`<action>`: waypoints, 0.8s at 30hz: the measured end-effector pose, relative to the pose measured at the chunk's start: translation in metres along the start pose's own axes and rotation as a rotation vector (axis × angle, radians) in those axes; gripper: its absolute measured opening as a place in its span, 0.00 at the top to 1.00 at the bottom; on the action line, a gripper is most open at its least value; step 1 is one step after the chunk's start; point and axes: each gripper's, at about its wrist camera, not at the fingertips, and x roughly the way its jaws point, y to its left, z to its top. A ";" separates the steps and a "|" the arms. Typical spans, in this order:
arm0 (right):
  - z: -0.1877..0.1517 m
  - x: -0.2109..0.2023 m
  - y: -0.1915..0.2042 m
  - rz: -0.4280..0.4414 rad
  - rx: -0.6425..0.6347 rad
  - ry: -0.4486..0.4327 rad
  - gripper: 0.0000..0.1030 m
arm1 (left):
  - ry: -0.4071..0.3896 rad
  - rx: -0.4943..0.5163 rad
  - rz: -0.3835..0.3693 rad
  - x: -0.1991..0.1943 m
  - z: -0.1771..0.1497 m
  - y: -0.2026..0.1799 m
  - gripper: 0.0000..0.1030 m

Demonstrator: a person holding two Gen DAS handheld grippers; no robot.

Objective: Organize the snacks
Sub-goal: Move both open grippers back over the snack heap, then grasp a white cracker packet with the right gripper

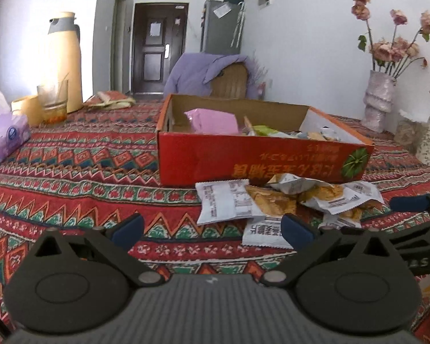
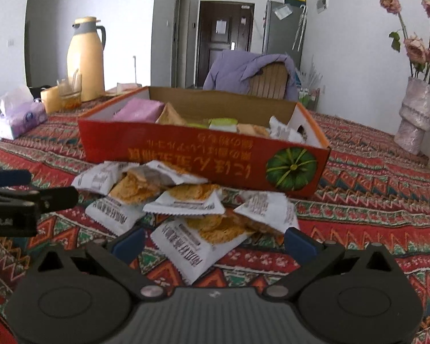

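The right gripper has its jaws spread wide and holding nothing, poised low over the near edge of a heap of snack packets. The closest white packet lies between the blue fingertips without being pinched. The left gripper is likewise released and empty, its jaws apart above bare cloth, with the same packets just off to its right.

The heap sits on the patterned counter, pressed up against the near wall of a red cardboard box. The box already holds a pink pack, a green one and several more packets (so the job looks partly done, with this pile still to go in).

The packets overlap and lean on each other, so closing on one could drag or flip its neighbours, or catch two at once. The wrappers look slick and puffy, and a pinch on a crimped edge might slip. Pushing forward could also shove the light box away. On the far left, a glass, a flask and a tissue pack stand well apart.
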 end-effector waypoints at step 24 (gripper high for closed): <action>0.011 0.042 0.000 0.045 0.047 0.072 0.10 | -0.005 -0.012 -0.013 -0.001 0.000 0.001 0.00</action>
